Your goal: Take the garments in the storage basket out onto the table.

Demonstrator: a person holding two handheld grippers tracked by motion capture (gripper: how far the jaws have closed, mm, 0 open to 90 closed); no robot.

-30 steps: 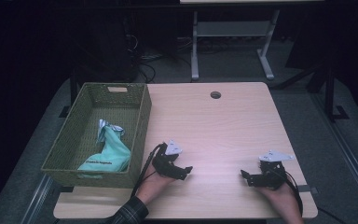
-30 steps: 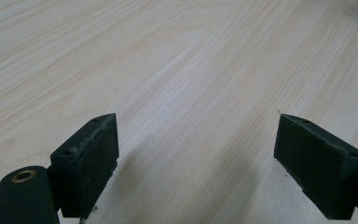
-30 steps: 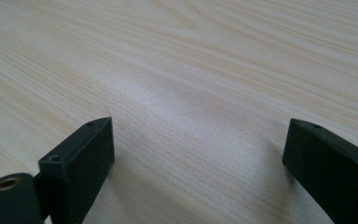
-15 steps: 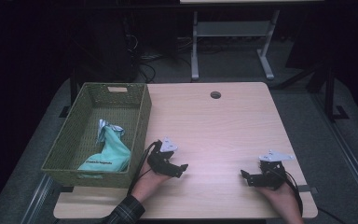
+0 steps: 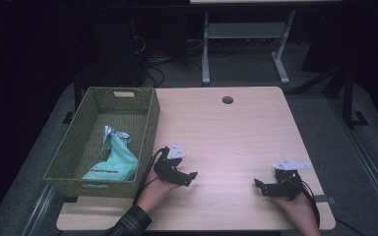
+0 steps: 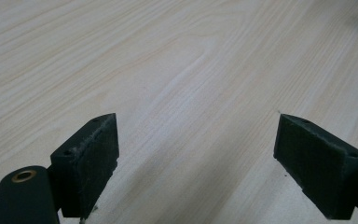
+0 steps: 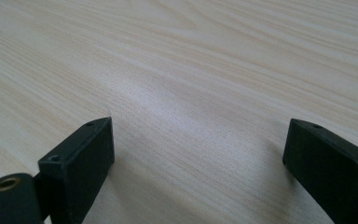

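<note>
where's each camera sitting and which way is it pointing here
High view: sits above the person's side, looks forward and down on the table and green basket holding a teal bag; both hands show, with the left gripper and right gripper.
Left gripper view: rides on the left gripper, looks low along its open fingers across bare wood.
Right gripper view: rides on the right gripper, looks along its open fingers at bare wood.
Shared: all three show the same light wood tabletop.

- Setting: a lab or recording workspace, dimly lit.
- Evidence: light wood table (image 5: 236,132) with a cable hole (image 5: 227,100) (office-desk type).
- Evidence: loose cables (image 5: 170,61) on the grey floor (image 5: 325,103), beside a metal stand (image 5: 246,49).
</note>
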